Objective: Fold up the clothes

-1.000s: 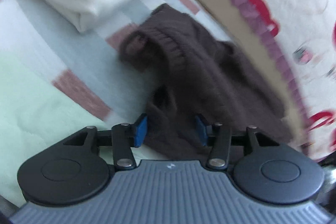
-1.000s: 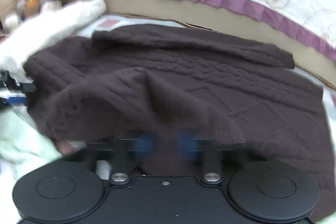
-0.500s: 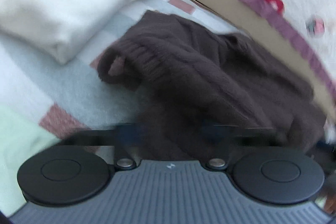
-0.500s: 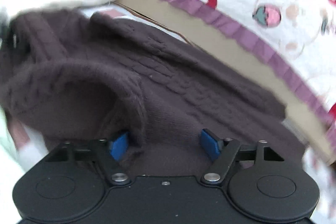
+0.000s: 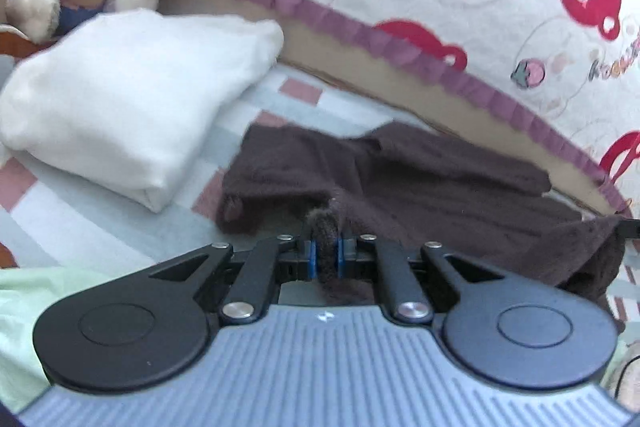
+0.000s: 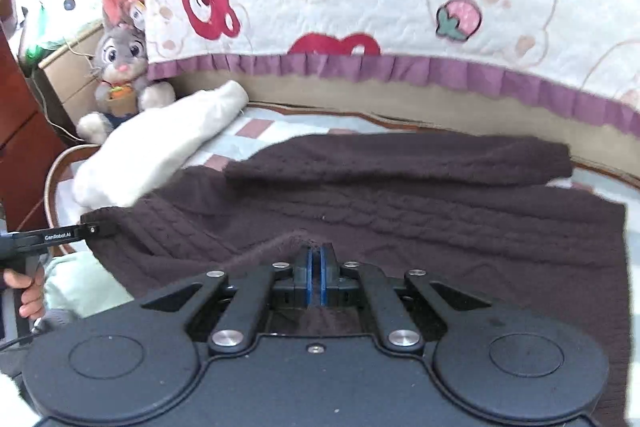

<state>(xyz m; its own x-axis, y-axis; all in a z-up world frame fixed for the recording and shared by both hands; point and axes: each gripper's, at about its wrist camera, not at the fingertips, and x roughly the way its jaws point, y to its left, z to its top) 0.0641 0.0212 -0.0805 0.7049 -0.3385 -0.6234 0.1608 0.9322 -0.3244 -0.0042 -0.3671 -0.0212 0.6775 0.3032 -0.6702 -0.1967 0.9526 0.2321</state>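
Left gripper (image 5: 325,254) clamped on brown sweater (image 6: 400,195) hem; right gripper (image 6: 314,277) jaws together, likely pinching its near edge. Sweater spread near bed's (image 5: 100,227) far edge.

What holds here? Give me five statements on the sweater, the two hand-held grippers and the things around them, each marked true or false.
1. The left hand-held gripper is shut on a bunched edge of the brown sweater. True.
2. The right hand-held gripper stands wide open above the sweater. False: its blue pads are closed on the sweater's near edge.
3. A folded white garment lies on the bed to the left of the sweater. True.
4. The plush rabbit sits on top of the sweater. False: it sits beyond the white garment, near the bed's far left corner.
5. The sweater is green. False: it is dark brown.
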